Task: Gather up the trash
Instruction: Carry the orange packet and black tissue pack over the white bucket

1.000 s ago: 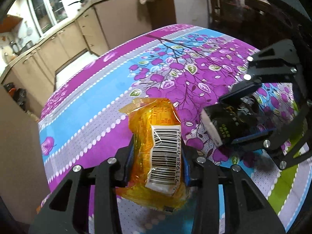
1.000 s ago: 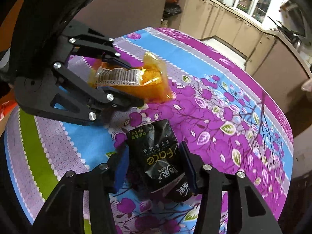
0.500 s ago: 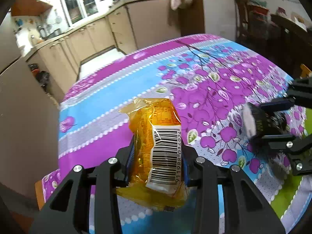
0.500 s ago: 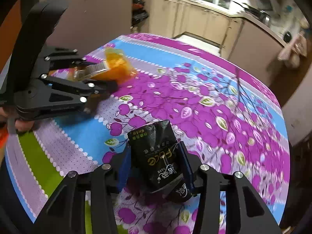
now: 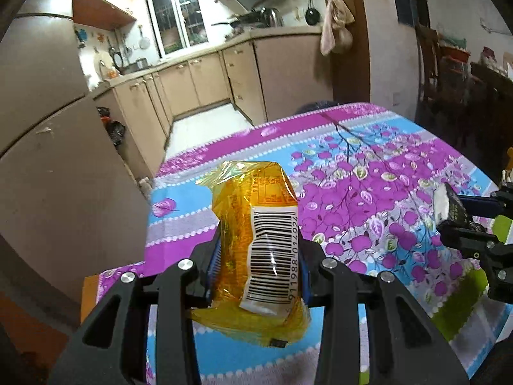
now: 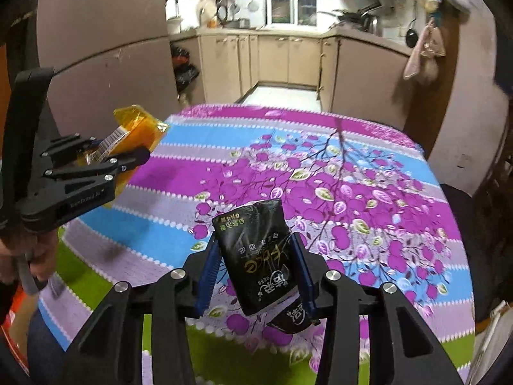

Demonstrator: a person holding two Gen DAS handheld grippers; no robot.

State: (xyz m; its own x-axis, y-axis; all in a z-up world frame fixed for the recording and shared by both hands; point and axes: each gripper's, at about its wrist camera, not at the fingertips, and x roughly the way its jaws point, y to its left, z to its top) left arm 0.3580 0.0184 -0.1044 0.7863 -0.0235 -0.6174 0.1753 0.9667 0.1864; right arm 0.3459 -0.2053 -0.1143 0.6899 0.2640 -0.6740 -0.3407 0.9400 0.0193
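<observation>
A crinkled orange wrapper (image 5: 250,199) with a white barcode label is pinched between the blue pads of my left gripper (image 5: 259,247), held above the near left corner of the table. My right gripper (image 6: 255,256) has a black tissue packet (image 6: 253,240) between its pads, and its jaws are closing on it. In the right wrist view the left gripper (image 6: 128,150) sits at far left with the orange wrapper (image 6: 138,128) sticking out of it. The left wrist view catches the right gripper (image 5: 461,221) and the black packet (image 5: 449,205) at the right edge.
The table wears a purple, blue and green floral cloth (image 6: 352,176). A tall brown fridge (image 5: 48,160) stands close on the left. Kitchen cabinets (image 6: 282,61) line the back beyond a light floor strip. A person's hand (image 6: 29,253) grips the left tool.
Both grippers have lifted and levelled out with their trash, so more of the kitchen shows. The left gripper and the right have drifted apart; the black packet now hangs off the cloth.
</observation>
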